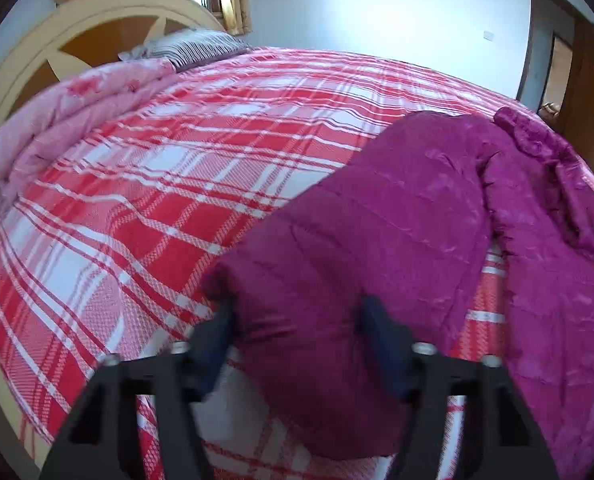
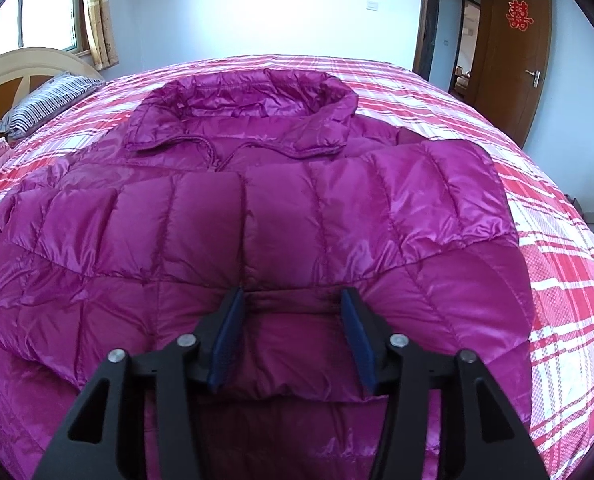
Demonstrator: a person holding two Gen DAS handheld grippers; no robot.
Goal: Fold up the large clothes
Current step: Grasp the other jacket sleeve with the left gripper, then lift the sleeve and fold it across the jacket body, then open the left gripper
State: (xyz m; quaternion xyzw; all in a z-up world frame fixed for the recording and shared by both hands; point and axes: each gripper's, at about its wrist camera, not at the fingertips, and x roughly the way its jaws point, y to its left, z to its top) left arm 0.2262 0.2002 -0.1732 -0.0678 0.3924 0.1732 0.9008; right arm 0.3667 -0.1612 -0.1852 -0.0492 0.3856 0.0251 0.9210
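magenta puffer jacket [image 2: 257, 216] on plaid bedspread [image 1: 137, 200]

Spreading wide across the bed, a red-and-white plaid bedsheet [image 1: 145, 184]. Lying bunched along the headboard side, a pale pink floral quilt [image 1: 69, 120]. Resting beside it, a black-and-white striped pillow [image 2: 45, 102]. Curving behind, a cream wooden headboard [image 1: 57, 32]. Standing open at the far right, a brown wooden door [image 2: 513, 52] bearing a red paper ornament [image 2: 519, 15].

1 magenta puffer jacket [image 2: 257, 216], 1 plaid bedspread [image 1: 145, 184], 1 striped pillow [image 1: 197, 46], 2 grippers [image 2: 293, 304].
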